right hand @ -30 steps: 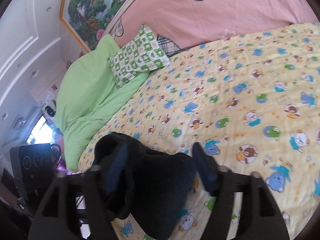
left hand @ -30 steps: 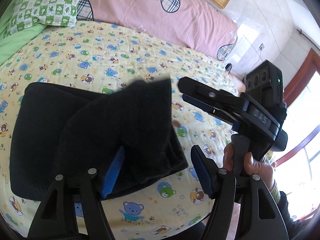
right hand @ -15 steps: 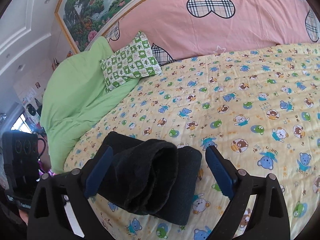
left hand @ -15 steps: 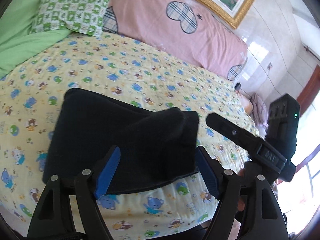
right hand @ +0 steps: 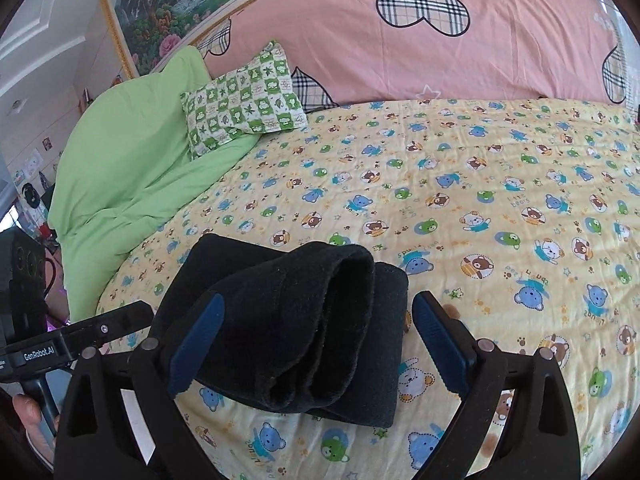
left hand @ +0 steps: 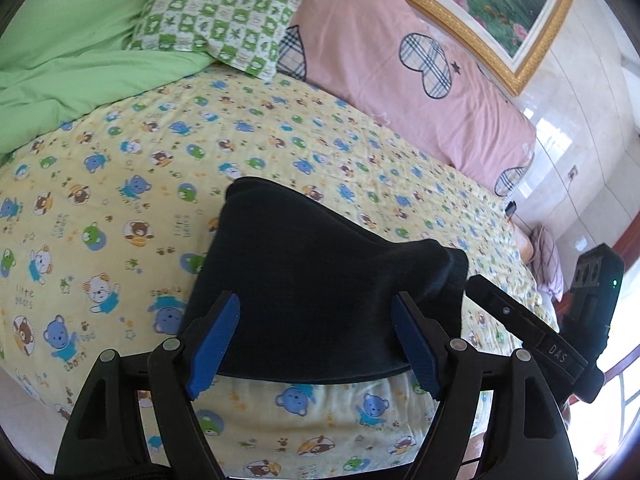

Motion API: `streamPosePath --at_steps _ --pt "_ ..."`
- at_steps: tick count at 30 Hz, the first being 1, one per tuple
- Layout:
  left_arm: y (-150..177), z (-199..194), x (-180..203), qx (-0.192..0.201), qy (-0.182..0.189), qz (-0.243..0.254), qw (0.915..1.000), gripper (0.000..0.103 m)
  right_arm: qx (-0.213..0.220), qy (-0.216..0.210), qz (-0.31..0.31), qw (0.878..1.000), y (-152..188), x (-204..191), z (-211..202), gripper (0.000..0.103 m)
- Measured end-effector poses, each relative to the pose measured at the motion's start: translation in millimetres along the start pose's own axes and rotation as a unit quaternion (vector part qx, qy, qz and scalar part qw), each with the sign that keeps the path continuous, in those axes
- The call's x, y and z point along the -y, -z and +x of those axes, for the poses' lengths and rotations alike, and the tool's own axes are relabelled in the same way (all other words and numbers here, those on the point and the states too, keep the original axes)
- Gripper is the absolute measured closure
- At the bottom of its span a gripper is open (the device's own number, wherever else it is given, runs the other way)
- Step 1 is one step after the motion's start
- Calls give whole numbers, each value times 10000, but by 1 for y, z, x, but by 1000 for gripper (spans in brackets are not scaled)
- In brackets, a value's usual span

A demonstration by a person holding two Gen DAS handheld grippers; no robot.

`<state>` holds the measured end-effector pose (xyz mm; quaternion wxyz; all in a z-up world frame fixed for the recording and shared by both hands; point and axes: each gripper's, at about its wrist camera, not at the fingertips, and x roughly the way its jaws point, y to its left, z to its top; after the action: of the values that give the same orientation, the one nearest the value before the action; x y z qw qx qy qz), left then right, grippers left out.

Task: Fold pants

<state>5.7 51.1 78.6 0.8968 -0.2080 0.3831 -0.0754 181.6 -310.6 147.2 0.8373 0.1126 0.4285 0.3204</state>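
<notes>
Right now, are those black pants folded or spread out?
Folded. The black pants lie as a compact bundle on the bear-print sheet, stacked layers showing at one end.

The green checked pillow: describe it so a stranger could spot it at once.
Start at the bed with the yellow bear-print sheet and look to its head, where a long pink cushion with plaid hearts stands. The green checked pillow leans there, beside the plain green duvet. It alone has green-and-white squares with small leaf and frog prints.

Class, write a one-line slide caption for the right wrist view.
Open right gripper poised over folded black pants lying on a bear-print bedsheet.
</notes>
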Motion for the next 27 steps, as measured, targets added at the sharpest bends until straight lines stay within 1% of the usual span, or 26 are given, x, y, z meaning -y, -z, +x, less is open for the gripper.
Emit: streamPosePath --at_steps 3,8,13,19,23,27 --pt "-1 -2 -11 15 -44 -159 9999 24 0 39 74 10000 2 -3 1 8" --pt "-3 -1 -19 23 -125 -257 9996 24 -83 95 107 9999 5 -6 6 7" --pt "-2 5 -25 -70 -199 -304 9993 24 -183 224 252 9993 10 -1 12 7" --pt "-3 15 -31 -229 -184 -384 9988 23 -354 95 549 9978 16 7 21 7" --pt "-4 21 -35 -286 -230 -415 9985 23 -457 133 602 9971 19 11 27 7" --pt "-6 28 -39 -354 -207 -487 9980 23 -552 66 769 9955 21 17 32 7"
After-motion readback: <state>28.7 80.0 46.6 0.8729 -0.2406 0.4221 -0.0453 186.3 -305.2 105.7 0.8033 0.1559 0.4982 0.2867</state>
